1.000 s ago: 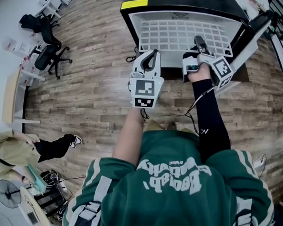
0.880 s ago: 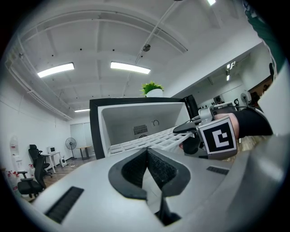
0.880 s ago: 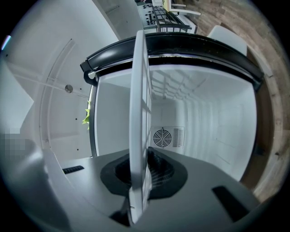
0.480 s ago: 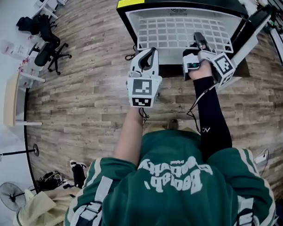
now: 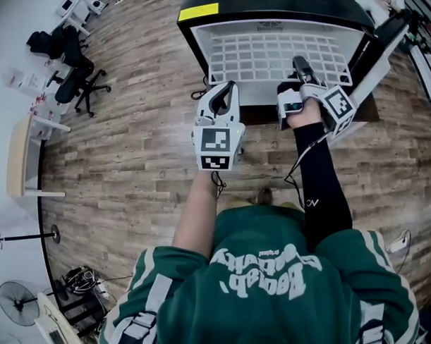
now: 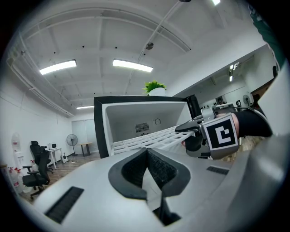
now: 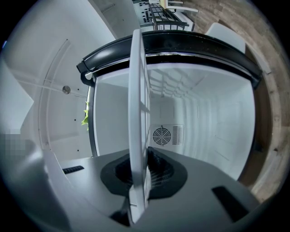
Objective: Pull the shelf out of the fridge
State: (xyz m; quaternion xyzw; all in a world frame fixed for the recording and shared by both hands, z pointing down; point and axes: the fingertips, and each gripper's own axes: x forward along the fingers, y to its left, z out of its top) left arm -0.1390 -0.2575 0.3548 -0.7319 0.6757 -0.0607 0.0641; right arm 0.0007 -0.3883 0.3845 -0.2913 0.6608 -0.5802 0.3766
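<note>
A small black fridge stands open on the wooden floor, and its white wire shelf sticks partway out of the front. My right gripper is shut on the shelf's front edge, right of centre. In the right gripper view the shelf runs edge-on between the pads of the right gripper. My left gripper hovers at the shelf's front left corner, shut, with nothing held. Seen from the left gripper, the shelf lies just ahead and the right gripper clamps it.
The fridge door hangs open at the right. A green plant sits on top of the fridge. Office chairs and a table stand far left, a fan at the lower left.
Both grippers and the shelf stay almost where they were. A person at the lower left has walked out of the head view.
</note>
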